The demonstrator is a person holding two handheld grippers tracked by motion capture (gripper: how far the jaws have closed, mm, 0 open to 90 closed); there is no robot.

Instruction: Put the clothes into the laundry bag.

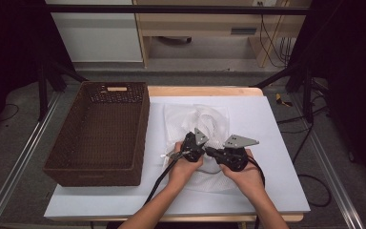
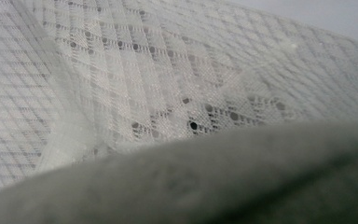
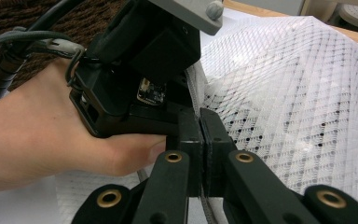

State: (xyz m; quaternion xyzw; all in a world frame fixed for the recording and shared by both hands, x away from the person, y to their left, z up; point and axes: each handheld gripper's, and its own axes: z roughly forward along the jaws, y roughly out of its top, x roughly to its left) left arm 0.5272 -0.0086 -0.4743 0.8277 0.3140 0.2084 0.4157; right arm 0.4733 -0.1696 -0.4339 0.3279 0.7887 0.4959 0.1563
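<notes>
High view: both grippers, left [image 1: 201, 151] and right [image 1: 212, 152], squeezing shut on the white net laundry bag [image 1: 209, 119], lying on the white table [image 1: 276, 143] beside the brown woven basket [image 1: 71, 157], probably gripping for lifting it in.

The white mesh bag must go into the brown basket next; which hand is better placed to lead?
Probably left: the left tongs sit nearer the basket. Both the left and the right tongs are shut on the mesh bag.
</notes>
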